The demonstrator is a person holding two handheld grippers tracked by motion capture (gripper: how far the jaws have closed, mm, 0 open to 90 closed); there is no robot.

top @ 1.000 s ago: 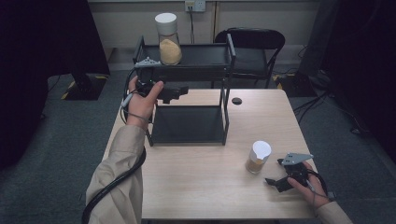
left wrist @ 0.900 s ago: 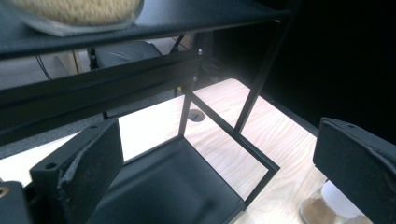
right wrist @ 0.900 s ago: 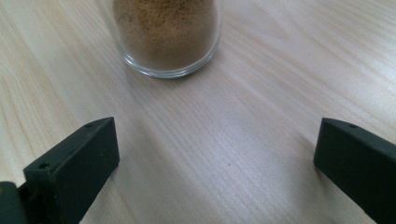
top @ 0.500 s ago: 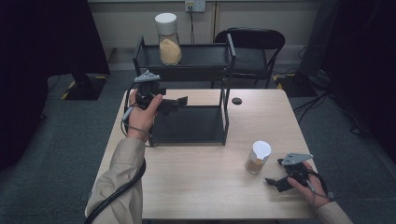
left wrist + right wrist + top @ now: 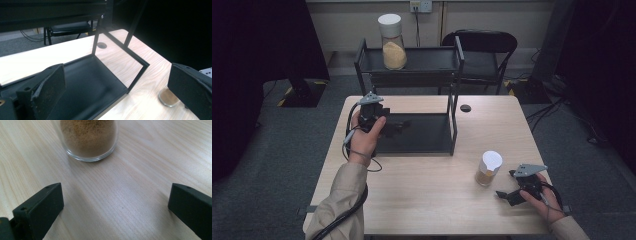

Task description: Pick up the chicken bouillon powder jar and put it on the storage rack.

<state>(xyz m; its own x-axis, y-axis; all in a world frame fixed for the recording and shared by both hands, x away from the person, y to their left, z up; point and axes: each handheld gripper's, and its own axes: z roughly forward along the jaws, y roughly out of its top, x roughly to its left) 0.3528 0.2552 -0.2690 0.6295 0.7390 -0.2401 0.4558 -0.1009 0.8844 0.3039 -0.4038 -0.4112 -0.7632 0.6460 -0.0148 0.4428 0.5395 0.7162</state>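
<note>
Jaws of the right gripper (image 5: 503, 194) stand spread wide with bare wood between them, low over the near right part of the light wooden table (image 5: 427, 195). Just beyond the jaws, untouched, stands the small clear glass jar of brown powder with a white lid (image 5: 488, 168); in the right gripper view its base (image 5: 88, 138) sits just ahead of the gap.

The left gripper (image 5: 396, 128) is held at the left end of the black metal two-tier shelf rack (image 5: 453, 95), its jaws also wide apart and empty, over the rack's black lower tray (image 5: 82, 85). On the rack's upper tier, far left, stands a taller clear jar of yellowish grains with a white lid (image 5: 392, 42). A black chair (image 5: 482, 47) stands beyond the table.
</note>
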